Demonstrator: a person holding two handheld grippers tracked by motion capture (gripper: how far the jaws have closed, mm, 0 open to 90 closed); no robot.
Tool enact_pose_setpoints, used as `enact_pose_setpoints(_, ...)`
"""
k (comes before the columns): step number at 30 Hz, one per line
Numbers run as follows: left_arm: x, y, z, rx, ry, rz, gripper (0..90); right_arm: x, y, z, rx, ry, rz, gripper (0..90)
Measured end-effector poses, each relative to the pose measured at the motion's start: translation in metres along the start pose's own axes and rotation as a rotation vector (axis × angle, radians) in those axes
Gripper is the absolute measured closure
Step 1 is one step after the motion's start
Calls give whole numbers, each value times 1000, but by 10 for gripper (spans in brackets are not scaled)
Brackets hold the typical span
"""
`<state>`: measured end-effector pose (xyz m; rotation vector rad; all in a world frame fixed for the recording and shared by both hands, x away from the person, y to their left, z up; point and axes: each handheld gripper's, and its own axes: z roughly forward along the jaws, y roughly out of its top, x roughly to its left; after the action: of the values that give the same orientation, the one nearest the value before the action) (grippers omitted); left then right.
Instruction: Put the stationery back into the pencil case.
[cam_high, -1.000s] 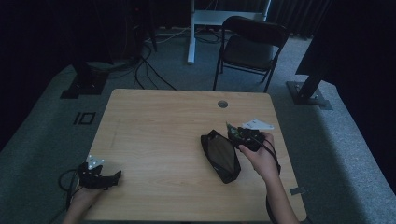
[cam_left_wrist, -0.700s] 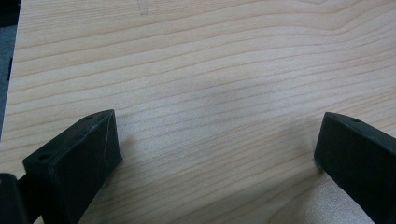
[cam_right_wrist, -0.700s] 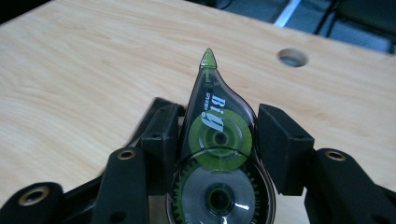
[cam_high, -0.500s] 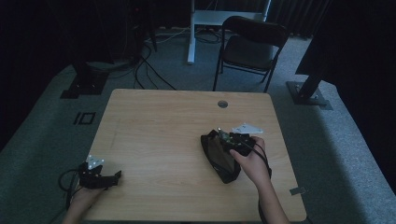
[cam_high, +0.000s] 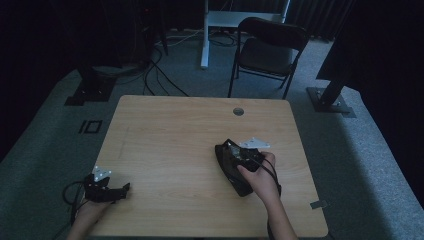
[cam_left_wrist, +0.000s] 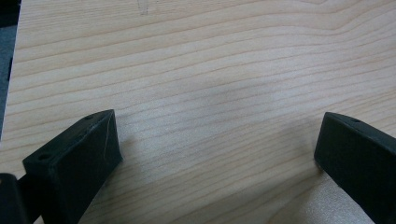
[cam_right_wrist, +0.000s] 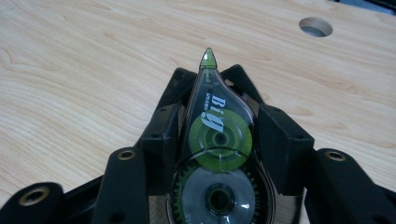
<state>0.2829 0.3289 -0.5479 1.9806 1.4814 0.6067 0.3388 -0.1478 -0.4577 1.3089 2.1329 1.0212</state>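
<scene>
— What have your right jaws got?

— My right gripper (cam_right_wrist: 219, 140) is clamped on one correction tape dispenser (cam_right_wrist: 217, 154), a clear teardrop-shaped case. One pad presses each flat side, so the jaws stand partly apart, as wide as the case is thick. Its green tip points away from me, past the jaw ends, over the bare table (cam_right_wrist: 70, 70).

— What's inside the case?

— Two reels: a green one farther out between the pads, a grey one nearer my hand. White lettering runs along the neck toward the tip.

— And around the jaws?

— From above, my right gripper (cam_high: 245, 159) sits over one black pouch (cam_high: 235, 172) lying on the wood; I can't tell whether the dispenser touches it. One small white piece (cam_high: 255, 143) lies just beyond the gripper. Farther out ahead there is one round hole (cam_right_wrist: 315, 26) in the tabletop.

— And your left?

— My left gripper (cam_left_wrist: 219, 154) has its jaws wide apart with nothing between them, just wood grain. From above it rests at the near left corner of the table (cam_high: 170, 130), well apart from the pouch, in my left hand (cam_high: 92, 212).

— Beyond the table?

— One black folding chair (cam_high: 270, 50) on the grey carpet at the far side.
</scene>
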Motion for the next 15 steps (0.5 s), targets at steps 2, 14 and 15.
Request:
enact_pose_setpoints(2, 0, 0, 0, 0, 0, 0, 4, 2, -1, 3, 10, -9, -4, 496)
enact_pose_setpoints(14, 0, 0, 0, 0, 0, 0, 4, 6, -8, 18, 86, -35, 7, 496)
enact_pose_setpoints(15, 0, 0, 0, 0, 0, 0, 4, 6, -9, 19, 92, -31, 12, 496)
